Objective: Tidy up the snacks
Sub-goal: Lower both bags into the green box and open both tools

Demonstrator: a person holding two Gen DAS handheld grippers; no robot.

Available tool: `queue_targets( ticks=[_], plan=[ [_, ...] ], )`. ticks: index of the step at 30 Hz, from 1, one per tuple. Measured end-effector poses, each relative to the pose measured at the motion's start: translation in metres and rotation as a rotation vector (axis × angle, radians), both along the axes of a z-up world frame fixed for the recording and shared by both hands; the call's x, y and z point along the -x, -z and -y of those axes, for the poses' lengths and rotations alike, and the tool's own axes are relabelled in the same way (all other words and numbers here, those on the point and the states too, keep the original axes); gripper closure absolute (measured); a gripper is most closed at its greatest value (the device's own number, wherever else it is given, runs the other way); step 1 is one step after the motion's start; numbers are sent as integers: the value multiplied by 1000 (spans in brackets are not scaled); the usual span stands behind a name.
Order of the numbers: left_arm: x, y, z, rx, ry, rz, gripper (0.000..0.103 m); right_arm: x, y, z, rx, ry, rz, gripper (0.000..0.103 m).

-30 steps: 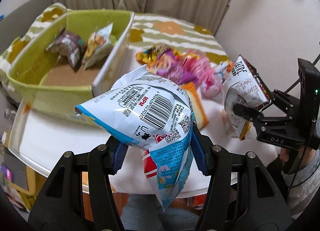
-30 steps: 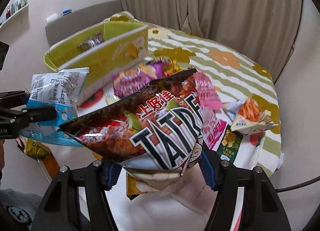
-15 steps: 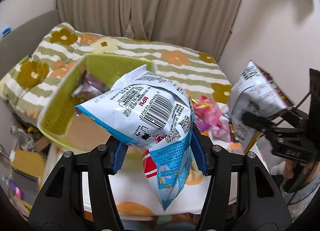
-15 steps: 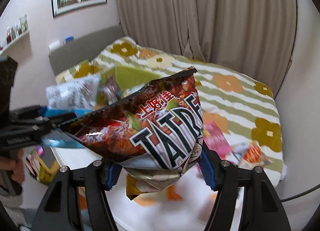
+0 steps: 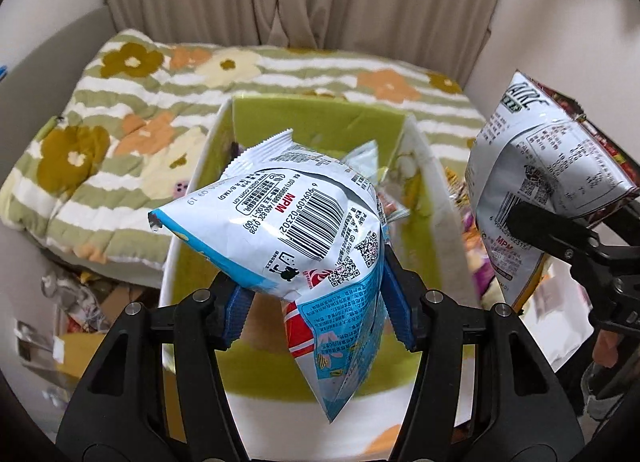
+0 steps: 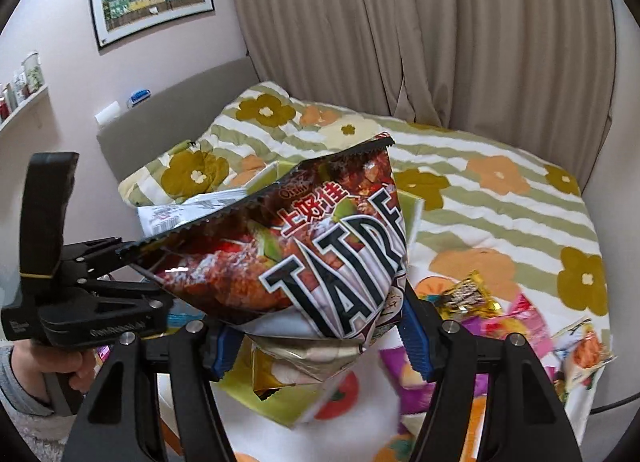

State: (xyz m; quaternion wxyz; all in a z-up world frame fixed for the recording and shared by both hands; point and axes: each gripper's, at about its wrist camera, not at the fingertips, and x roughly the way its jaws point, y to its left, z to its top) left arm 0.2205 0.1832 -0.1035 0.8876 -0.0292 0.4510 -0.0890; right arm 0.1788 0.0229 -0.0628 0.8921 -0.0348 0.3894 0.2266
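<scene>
My left gripper (image 5: 318, 302) is shut on a white and blue snack bag (image 5: 288, 229), barcode side up, held above the open green box (image 5: 316, 121). A few snack packets lie inside the box, mostly hidden by the bag. To its right, my right gripper (image 5: 536, 234) carries a dark bag (image 5: 540, 169). In the right wrist view, the right gripper (image 6: 320, 342) is shut on that dark red bag (image 6: 304, 258) with large letters. The left gripper (image 6: 112, 258) and its bag (image 6: 188, 209) sit just left of it, over the box (image 6: 280, 402).
Loose snacks lie on the white table at the right: a gold wrapper (image 6: 466, 294), pink and purple packets (image 6: 512, 326), an orange bag (image 6: 588, 354). Behind is a bed with a flowered striped cover (image 5: 132, 133), then curtains. A hand (image 6: 44, 366) holds the left gripper's handle.
Both grippers have moved up and across with their bags. The green box, formerly off to the left, now lies directly under the left gripper's bag. Both grips are unchanged.
</scene>
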Motion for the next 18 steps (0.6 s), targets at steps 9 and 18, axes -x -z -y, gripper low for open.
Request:
queue_targets(
  ticks=[9,18],
  plan=[
    [-17,35,-22,-38,77,-75,5,-17,27,-35,46,96,-104,40],
    [2,34,-42,7,87,-60,5,-20,44,-40,64,134,-196,40]
  ],
)
